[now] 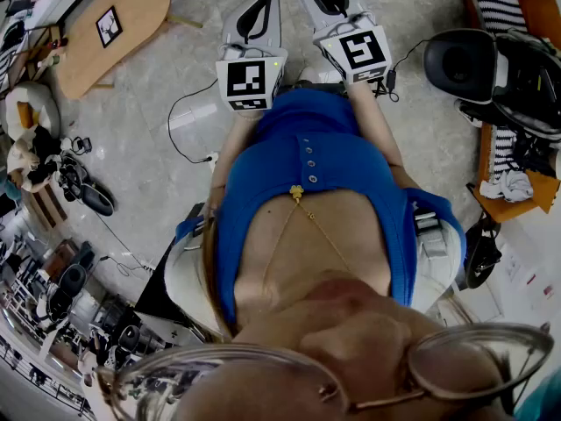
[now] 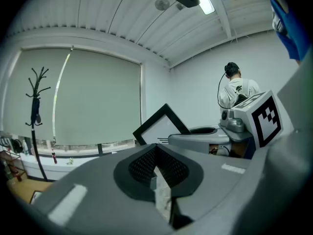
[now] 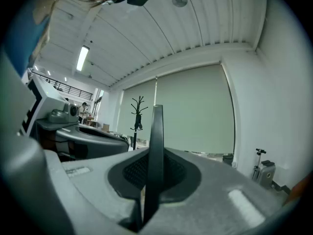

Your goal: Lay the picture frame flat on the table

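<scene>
right gripper [image 3: 152, 182]: mesh-textured black pads clamped on thin black rectangular picture frame [image 3: 157, 131], seen edge-on, white-faced, tilted corner-up | left gripper [image 2: 157, 173]: smooth grey jaws together, empty

The picture frame [image 3: 155, 141] sits in the right tool [image 3: 152, 180], left tool [image 2: 159, 173] beside.
</scene>
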Tool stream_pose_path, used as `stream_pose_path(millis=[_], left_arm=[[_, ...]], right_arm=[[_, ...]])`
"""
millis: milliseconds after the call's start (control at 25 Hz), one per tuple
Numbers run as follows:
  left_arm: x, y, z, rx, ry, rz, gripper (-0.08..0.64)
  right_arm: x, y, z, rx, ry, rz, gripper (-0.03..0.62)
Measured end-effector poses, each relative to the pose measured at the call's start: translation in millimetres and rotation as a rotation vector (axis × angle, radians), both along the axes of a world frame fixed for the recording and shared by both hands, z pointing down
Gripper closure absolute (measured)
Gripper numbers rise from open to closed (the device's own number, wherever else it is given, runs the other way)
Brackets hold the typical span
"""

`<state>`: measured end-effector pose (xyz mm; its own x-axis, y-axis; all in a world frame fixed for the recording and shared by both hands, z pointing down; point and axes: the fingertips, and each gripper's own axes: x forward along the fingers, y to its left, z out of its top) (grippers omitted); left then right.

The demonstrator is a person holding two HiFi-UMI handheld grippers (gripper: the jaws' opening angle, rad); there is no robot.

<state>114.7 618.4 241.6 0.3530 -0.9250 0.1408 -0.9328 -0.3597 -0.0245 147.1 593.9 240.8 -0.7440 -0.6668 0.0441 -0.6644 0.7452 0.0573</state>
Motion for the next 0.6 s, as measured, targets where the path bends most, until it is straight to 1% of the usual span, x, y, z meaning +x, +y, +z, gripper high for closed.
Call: stream_pose_path(millis=[120,280,440,600], left_arm=[[-6,-6,3,0.009,-0.021,-0.005,0.560],[-15,-18,9,-0.007,-0.016,0.003,0.558],[-28,-37,12,-0.018,0.001,0.011,0.560],[-36,-65,14,-0.026,0.020,0.036,0.558]], right_arm=[[-4,-6,0,-0.006,-0.016,-0.010,0.569],[-14,-17,3,-0.027,-0.047,-0.021,0.569],[-28,-32,6,-0.031,-0.030,-0.017,0.569],[-39,-58,11,-0.048,-0.016,-0.009,0.569]])
